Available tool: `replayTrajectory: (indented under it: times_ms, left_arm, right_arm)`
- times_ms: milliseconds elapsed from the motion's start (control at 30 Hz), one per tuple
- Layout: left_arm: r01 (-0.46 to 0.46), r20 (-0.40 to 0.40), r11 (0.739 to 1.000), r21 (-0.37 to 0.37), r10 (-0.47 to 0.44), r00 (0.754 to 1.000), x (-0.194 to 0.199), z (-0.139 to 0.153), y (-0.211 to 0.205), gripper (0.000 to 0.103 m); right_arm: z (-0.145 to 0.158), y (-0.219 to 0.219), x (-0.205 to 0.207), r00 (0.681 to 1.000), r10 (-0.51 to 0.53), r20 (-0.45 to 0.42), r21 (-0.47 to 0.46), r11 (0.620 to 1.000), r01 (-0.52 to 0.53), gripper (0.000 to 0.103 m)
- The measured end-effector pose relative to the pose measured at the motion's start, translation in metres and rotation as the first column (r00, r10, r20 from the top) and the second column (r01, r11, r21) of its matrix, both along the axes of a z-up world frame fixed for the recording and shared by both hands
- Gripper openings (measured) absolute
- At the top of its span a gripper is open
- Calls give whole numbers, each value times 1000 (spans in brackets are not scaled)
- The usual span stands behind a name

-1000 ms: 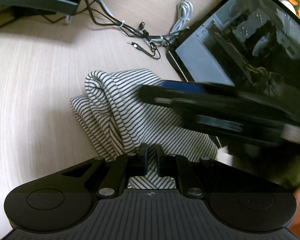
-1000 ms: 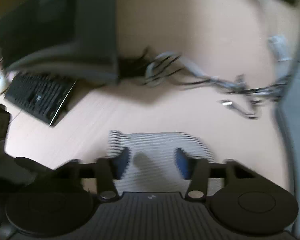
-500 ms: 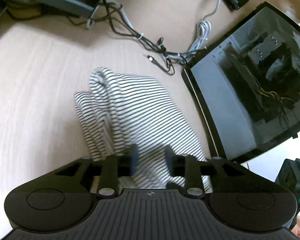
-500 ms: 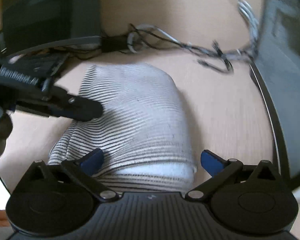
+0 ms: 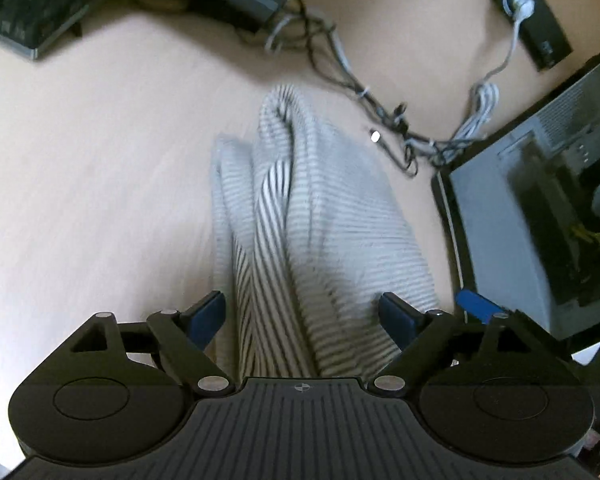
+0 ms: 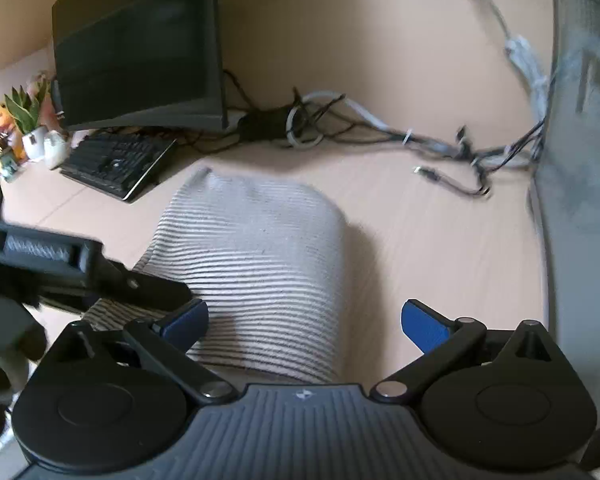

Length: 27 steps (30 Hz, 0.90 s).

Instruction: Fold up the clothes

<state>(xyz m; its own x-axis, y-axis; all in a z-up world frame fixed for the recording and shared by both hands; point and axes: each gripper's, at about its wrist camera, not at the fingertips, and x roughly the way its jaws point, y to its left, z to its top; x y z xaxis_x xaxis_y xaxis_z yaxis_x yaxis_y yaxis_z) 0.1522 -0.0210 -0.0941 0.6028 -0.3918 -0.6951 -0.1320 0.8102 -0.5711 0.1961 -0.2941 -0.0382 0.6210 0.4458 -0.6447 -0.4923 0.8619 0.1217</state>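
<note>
- Pale wooden desk (image 5: 100,184). A tangle of cables (image 6: 380,128) runs across its far side from 11 to 2 o'clock in the right wrist view.
- Dark monitor (image 6: 140,48) stands at 10 o'clock, with a black keyboard (image 6: 116,164) in front of it; small potted plants (image 6: 28,120) at the 9 o'clock edge.
- Open computer case (image 5: 548,216) with a glass side sits at 3 o'clock of the left wrist view, just beside the cloth's right edge. A black power strip (image 5: 540,28) with a white plug lies at 1 o'clock.
- Striped shirt (image 5: 316,216), grey-white, lies folded in a thick bundle on the desk, centre of both views, with rolled folds along its left side. Image is motion-blurred.
- Left gripper (image 5: 304,316): jaws spread wide, nothing held; the blue pads (image 5: 208,316) straddle the near end of the shirt, which runs from 6 up toward 12 o'clock between them.
- Right gripper (image 6: 304,320): jaws wide apart, nothing held. The shirt (image 6: 256,264) lies ahead toward 11 o'clock, its near edge passing under the left pad (image 6: 184,320); the right pad is over bare desk.
- In the right wrist view the left gripper's body comes in from 9 o'clock, over the shirt's left edge; whether it touches is unclear.
</note>
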Motion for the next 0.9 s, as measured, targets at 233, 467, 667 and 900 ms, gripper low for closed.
replayTrajectory:
  times_ms: [233,467,667,900]
  left_arm:
    - [-9,-14,1000,9,9,1000,3,-7,-9,88]
    - [-30,-34,1000,-1,30,999,4,-9,-6,88]
    - [-54,-27,999,-10,53,998,0,-11,-4,88]
    - [-43,-25,998,45,45,999,2,-10,-10,86]
  right_arm:
    - [-5,-3,17,999,-6,-43,53,999,9,103]
    - [-15,-1,35,994,0,-109,34,999,4,103]
    - [-14,-4,36,996,15,-84,42,999,-12,99]
    - [-14,-12,43,996,-8,-94,89,996,16,90]
